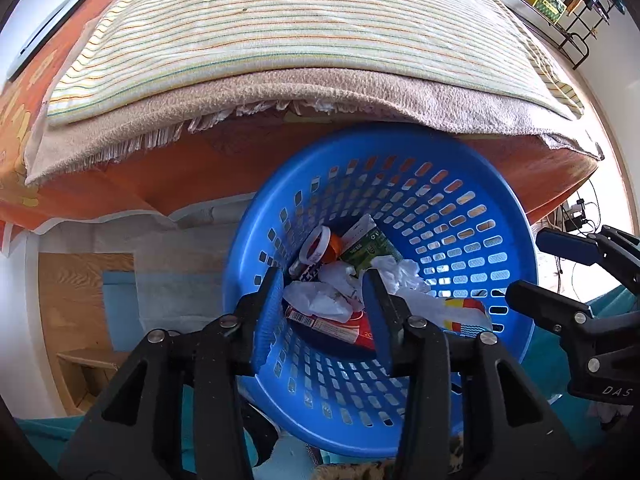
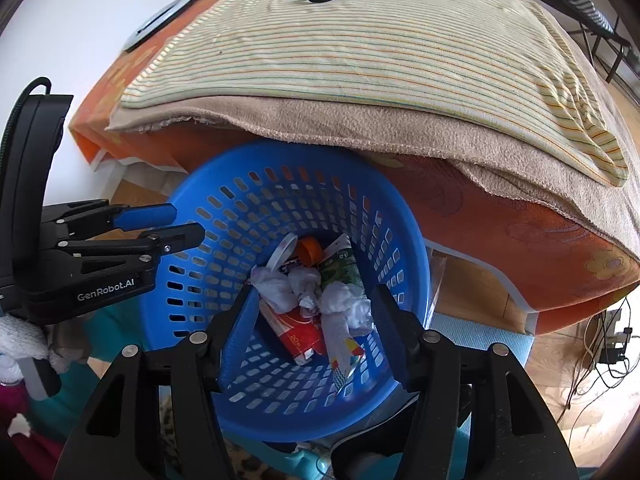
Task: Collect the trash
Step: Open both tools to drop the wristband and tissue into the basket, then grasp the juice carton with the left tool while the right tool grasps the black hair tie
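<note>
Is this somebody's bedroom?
Probably a bedroom at home. There's a bed with a striped blanket spread over it, and a blue basket of trash stands on the floor beside it.

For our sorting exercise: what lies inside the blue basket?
Blue basket: crumpled white paper, red carton, green carton, orange cap. Anything beneath them is covered.

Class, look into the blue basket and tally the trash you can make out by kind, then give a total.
Crumpled white tissues or bags: 3, roughly; they overlap
Cartons, one green, one red: 2
Orange bottle: 1
White lid: 1
Patterned wrapper: 1
Total: about 8 in the blue basket
</note>
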`<state>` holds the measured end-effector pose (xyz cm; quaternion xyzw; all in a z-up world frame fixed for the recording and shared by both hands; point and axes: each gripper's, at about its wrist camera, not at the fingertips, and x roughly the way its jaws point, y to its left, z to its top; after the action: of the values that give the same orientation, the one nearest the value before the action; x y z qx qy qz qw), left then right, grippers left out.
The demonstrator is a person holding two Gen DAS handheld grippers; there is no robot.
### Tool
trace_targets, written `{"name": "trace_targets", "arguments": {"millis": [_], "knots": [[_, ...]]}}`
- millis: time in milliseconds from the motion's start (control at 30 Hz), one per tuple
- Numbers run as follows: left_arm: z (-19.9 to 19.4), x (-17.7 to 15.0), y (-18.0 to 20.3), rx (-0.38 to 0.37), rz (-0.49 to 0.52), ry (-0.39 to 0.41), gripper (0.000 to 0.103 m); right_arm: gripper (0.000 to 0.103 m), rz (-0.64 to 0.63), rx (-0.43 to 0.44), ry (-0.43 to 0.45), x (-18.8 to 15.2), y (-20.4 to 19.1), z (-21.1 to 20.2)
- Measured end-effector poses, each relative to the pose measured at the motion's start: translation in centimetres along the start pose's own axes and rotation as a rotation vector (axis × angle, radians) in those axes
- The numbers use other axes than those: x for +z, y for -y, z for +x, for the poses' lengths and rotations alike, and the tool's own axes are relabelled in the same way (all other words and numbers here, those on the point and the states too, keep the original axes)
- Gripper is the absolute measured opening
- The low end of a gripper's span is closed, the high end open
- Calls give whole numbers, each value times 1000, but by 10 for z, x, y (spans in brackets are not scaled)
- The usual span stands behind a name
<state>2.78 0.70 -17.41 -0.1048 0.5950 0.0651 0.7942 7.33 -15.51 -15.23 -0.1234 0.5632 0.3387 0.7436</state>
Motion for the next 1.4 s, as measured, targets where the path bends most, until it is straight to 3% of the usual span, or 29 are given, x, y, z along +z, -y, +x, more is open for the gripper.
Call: {"name": "trace_targets", "arguments": {"millis": [100, 233, 900, 1400], "knots": [[-1, 1, -1, 5, -4, 0, 42, 63, 2, -2, -2, 0, 0, 0], [-4, 2, -2, 8, -13, 15, 60, 64, -1, -15, 3, 1, -1, -2], [-39, 23, -4, -30, -19, 80, 60, 72, -12, -133, 57, 12, 0, -27], [-81, 87, -15, -49, 1, 212, 60, 72, -12, -150, 159, 49, 5, -57]]}}
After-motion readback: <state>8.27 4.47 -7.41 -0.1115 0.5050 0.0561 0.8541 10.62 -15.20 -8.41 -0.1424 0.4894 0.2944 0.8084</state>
